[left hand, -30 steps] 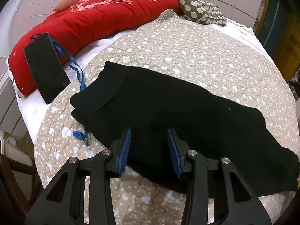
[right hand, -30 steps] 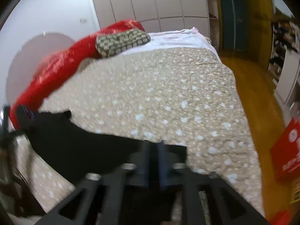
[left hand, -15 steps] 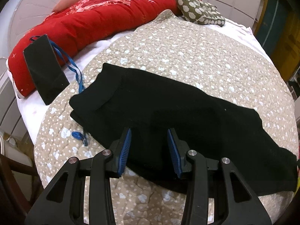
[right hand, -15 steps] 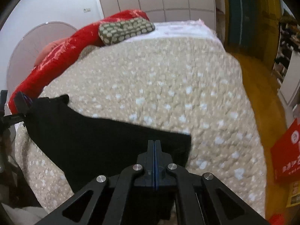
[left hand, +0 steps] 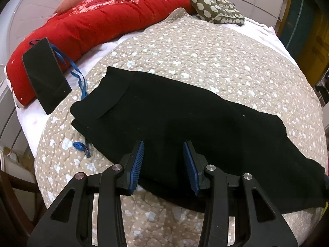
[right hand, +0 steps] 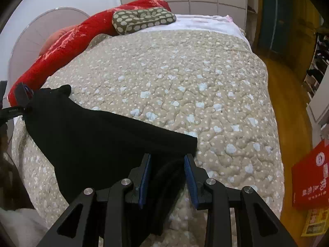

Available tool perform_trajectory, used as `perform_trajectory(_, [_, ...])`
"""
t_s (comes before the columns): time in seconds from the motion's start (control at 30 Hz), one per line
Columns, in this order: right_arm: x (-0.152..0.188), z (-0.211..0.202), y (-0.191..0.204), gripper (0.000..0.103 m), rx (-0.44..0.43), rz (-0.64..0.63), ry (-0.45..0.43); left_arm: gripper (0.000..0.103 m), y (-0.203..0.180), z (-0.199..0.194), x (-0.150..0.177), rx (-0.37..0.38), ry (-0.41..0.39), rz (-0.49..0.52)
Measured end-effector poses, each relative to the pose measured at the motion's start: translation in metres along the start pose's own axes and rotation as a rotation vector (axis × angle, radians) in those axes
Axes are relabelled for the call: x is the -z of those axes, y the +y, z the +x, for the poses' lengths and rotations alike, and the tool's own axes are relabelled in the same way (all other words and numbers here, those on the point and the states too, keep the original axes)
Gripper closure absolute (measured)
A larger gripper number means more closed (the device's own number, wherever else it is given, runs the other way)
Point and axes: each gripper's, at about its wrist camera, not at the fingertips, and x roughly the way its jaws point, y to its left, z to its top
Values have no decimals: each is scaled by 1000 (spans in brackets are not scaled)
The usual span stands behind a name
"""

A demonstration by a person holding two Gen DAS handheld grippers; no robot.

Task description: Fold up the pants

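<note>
Black pants (left hand: pixel 174 113) lie stretched flat across the spotted beige quilt (left hand: pixel 205 51), waistband toward the left. My left gripper (left hand: pixel 162 144) hovers over their near edge, blue pads apart, black cloth showing between them without being pinched. In the right wrist view the leg end of the pants (right hand: pixel 102 140) reaches my right gripper (right hand: pixel 167 156). Its jaws are opening, and a raised ridge of the black cloth lies between the pads, which do not press on it.
A black phone (left hand: pixel 46 80) with a blue lanyard (left hand: pixel 78 76) leans on the red duvet (left hand: pixel 102 18) at the left. A spotted pillow (left hand: pixel 216 8) lies at the head of the bed. On the right, wooden floor holds a red box (right hand: pixel 310 177).
The right gripper, shut half a second ago, now has its pads apart and sits lower over the pants' leg end. The left gripper has stayed still.
</note>
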Motion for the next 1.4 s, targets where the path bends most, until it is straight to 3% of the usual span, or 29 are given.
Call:
perform_trajectory(0.03, [1,0,-1,73,-5,7,-8,64,0,0,0,1,0,-1])
perform_trajectory(0.1, [1,-3,-1,97,-7,24,-18,64,1,0,-2,2,0,-9])
perform_trajectory(0.23, [-11,-25,5,97,17,5,-101,64,4,-4,-5,-1,-9,-18])
perform_trajectory(0.37, [-22,-25,10,96,29,-33,-111,64,5,-5,-5,6,-14,-18])
perform_trajectory(0.5, [-20,-6,10,83,83,-79,-19,64,1,-1,-2,10,0,-8])
perform_trajectory(0.53, [-18,-4,6,78,69,-56,-17,64,1,0,-1,12,2,-8])
perform_trajectory(0.57, [-16,0,0,65,46,-29,-7,64,0,0,-1,13,3,-8])
perform_trajectory(0.6, [-15,4,-3,65,29,-4,7,64,-1,0,0,13,4,-8])
perform_trajectory(0.63, [-12,6,-5,65,23,4,9,64,-1,0,0,14,3,-6])
perform_trajectory(0.7, [-9,6,-4,88,60,3,-13,64,-1,0,0,12,3,-6])
perform_trajectory(0.73, [-9,4,-3,91,95,9,-19,64,-1,0,0,10,2,-8])
perform_trajectory(0.77, [-10,1,-4,102,117,25,-33,64,-1,0,1,11,1,-10])
perform_trajectory(0.87, [-12,-2,-11,102,139,84,-47,64,0,6,4,5,12,-7])
perform_trajectory(0.97, [-14,7,-4,102,176,57,-25,64,0,10,8,3,21,3])
perform_trajectory(1.1, [-29,-22,10,98,260,77,-100,64,11,2,7,20,12,-2])
perform_trajectory(1.13, [-33,-32,21,97,207,68,-140,64,16,-1,5,16,7,-12])
perform_trajectory(1.17, [-36,-39,33,88,119,50,-168,64,23,-4,2,8,-3,-28])
perform_trajectory(1.2, [-40,-43,54,72,-4,15,-186,64,29,-6,1,4,-9,-39])
perform_trajectory(1.23, [-42,-42,75,65,-91,-17,-191,64,36,-8,-2,0,-16,-55])
perform_trajectory(1.33, [-40,-26,145,64,-320,-145,-184,64,48,-5,-6,-17,-14,-84])
perform_trajectory(1.4, [-39,-8,183,64,-397,-207,-165,64,54,-3,-8,-26,-16,-97])
